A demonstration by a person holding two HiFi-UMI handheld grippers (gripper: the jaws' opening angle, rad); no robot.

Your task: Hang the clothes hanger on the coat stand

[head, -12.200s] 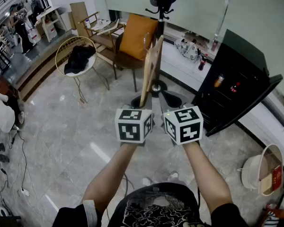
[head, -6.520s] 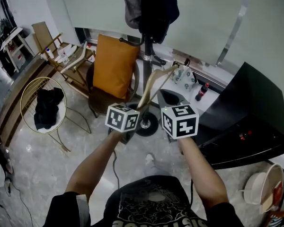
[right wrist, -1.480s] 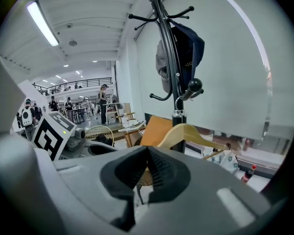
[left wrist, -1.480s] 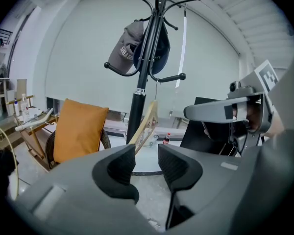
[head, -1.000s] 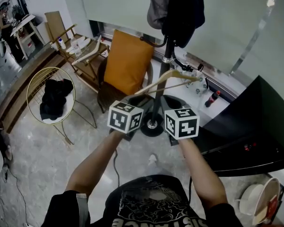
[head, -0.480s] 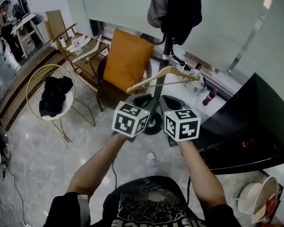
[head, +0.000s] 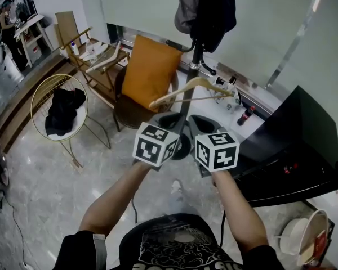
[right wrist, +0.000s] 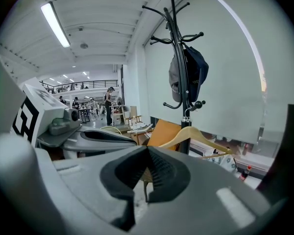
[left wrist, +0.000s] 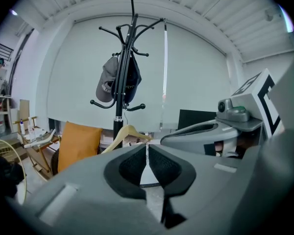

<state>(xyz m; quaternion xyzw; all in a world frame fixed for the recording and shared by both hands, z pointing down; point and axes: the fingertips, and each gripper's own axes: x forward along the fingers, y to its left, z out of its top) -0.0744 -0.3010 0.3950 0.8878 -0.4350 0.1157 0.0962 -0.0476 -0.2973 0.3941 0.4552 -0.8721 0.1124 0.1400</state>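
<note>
Head view, and the wooden hanger (head: 174,93) is up on the coat stand (head: 193,72), centre frame. Its hook sits over a low peg beneath the grey cap (head: 186,10), and its left end dips towards the orange cushion (head: 152,75).

Here's the change: the left gripper (left wrist: 147,153) has just been closing. A second ago its jaws stood wide. Now the pads are all but together, with only a thin slit between them and nothing in it.

The right gripper (right wrist: 147,151) has its pads pressed together, and they're empty too.

Both grippers sit low in the frame, below the hanger and clear of it. The hanger is on the same part of the stand as it was a second ago.

My read is that the let-go is done and the peg alone carries the hanger, so the job looks as good as finished. One thing to watch is that tilt, because a lopsided hanger could swing or slide along the peg.
</note>
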